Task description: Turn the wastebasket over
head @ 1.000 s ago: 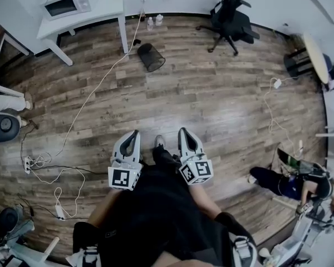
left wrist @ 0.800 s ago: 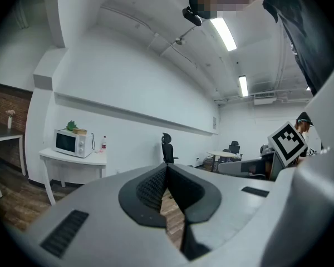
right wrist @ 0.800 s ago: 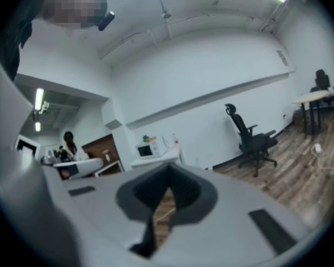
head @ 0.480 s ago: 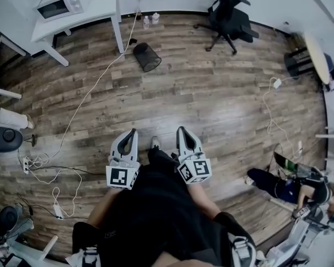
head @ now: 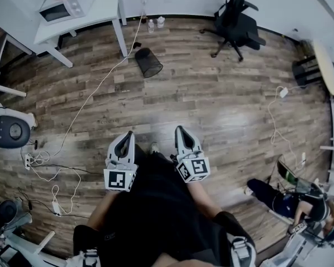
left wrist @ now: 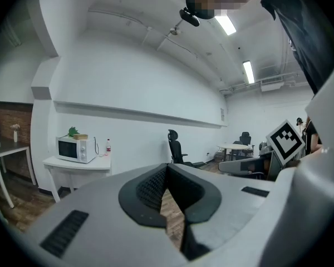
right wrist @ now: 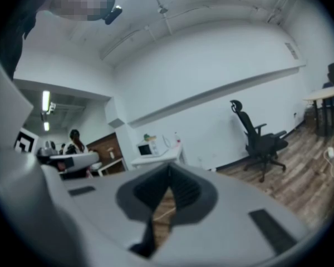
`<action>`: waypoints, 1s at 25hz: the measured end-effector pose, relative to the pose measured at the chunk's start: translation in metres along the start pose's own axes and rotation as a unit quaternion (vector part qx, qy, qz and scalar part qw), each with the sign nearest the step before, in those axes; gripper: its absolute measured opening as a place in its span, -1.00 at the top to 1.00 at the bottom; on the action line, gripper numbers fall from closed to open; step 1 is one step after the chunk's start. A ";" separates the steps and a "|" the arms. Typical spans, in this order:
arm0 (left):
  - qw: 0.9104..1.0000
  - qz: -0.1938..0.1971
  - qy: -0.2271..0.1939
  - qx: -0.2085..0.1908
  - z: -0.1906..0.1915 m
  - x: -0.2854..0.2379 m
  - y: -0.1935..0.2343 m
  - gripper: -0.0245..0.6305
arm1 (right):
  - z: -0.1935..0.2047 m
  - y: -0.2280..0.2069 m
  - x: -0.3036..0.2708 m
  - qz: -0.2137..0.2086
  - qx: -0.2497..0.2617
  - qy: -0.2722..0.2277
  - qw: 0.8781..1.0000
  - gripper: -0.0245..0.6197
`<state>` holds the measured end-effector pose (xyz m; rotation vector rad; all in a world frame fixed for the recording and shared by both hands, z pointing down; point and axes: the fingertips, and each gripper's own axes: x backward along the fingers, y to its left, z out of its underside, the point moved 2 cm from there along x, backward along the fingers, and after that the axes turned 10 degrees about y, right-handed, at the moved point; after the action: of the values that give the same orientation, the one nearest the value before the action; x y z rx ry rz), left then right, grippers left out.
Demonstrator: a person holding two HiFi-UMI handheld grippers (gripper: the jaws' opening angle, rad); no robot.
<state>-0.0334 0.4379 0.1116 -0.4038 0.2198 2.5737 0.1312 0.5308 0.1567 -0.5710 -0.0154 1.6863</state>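
Though shut, grippers point(head: 126, 138) point(head: 181, 132) square-marked, wastebasket point(head: 149, 63) well apart.

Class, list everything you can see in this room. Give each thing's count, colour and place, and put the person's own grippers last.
wastebasket: one, black mesh, on the floor beside the table's leg
table: one, white, top left by the wall
microwave: one, white, on the table
office chair: one, black, top right near the wall
bottles: two, pale, on the floor at the wall
cable: one, white, trailing across the floor
floor: brown wood planks
left gripper: one, white and black, bottom centre, fingers shut, empty
right gripper: one, white and black, beside it, fingers shut, empty
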 end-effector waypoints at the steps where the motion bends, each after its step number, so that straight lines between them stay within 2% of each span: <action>1: 1.000 -0.005 0.000 0.002 -0.002 -0.004 0.000 0.82 | -0.002 -0.005 -0.003 -0.002 0.001 0.001 1.000 0.82; 7: 1.000 -0.020 -0.001 0.012 -0.012 -0.028 0.009 0.82 | -0.009 -0.023 -0.025 -0.006 -0.002 0.012 1.000 0.82; 12: 1.000 -0.018 0.002 0.017 -0.010 -0.057 0.021 0.82 | -0.010 -0.038 -0.052 -0.001 -0.001 0.021 1.000 0.82; 19: 0.999 -0.014 0.001 0.035 -0.021 -0.116 0.057 0.82 | -0.032 -0.054 -0.109 0.006 0.004 0.030 1.000 0.82; 25: 0.999 -0.012 -0.003 0.049 -0.041 -0.175 0.100 0.82 | -0.060 -0.062 -0.181 0.004 0.013 0.041 0.999 0.82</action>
<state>0.0677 0.2612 0.1378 -0.3597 0.3343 2.5285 0.2266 0.3576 0.1889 -0.6210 0.0670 1.6678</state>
